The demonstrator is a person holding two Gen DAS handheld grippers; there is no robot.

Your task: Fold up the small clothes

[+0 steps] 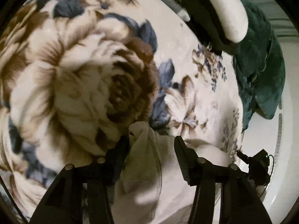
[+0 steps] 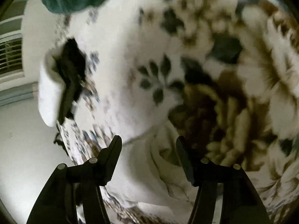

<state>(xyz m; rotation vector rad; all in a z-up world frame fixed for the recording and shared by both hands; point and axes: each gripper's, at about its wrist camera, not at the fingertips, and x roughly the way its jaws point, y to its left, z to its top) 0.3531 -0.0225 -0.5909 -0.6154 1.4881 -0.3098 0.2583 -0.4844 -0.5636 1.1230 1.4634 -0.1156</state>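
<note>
Left claw [image 1: 151, 141] parted around a bunched fold of the white garment [image 1: 142, 168], right claw [image 2: 148, 141] parted above the same cloth, pads not pressing, both over the floral blanket [image 1: 74, 74], teal cloth [image 1: 261, 65] near its edge.

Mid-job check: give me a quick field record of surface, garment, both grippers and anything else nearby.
surface: floral blanket, brown and blue flowers on cream
garment: white cloth, bunched, lying on the blanket
left gripper: jaws apart, white cloth between them, not pinched
right gripper: jaws apart over the white cloth
other item: teal garment at the blanket's edge
fold: not yet made
</note>
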